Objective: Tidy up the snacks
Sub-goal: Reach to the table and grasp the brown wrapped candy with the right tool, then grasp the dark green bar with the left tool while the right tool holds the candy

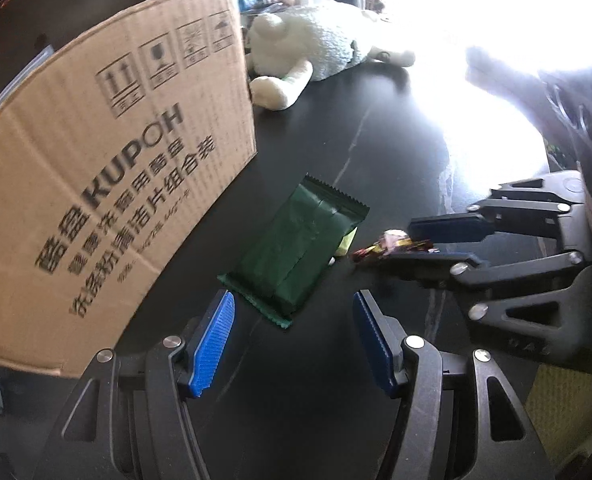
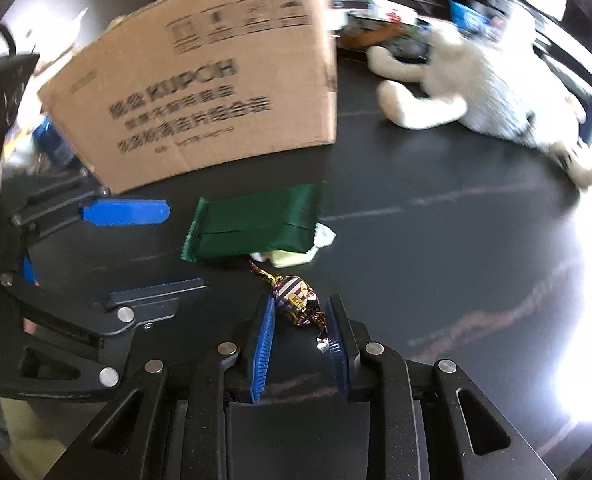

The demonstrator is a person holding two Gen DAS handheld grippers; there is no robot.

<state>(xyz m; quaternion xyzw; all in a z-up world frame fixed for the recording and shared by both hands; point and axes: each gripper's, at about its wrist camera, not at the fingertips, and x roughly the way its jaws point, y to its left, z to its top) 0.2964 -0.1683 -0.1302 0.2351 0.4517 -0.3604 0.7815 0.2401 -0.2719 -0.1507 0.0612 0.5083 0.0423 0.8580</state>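
A striped foil-wrapped candy (image 2: 296,300) is pinched between the narrowed right gripper (image 2: 301,312); the left gripper (image 1: 294,312) is spread wide, empty, before a dark green foil packet (image 1: 296,248).

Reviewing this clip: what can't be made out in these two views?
- Inside of the cardboard box: both views show only its outer wall.
- Pale wrapper: mostly under the green packet.
- Table far right, left view: lost to glare.
- Clutter behind the plush toy, right view: blurred.
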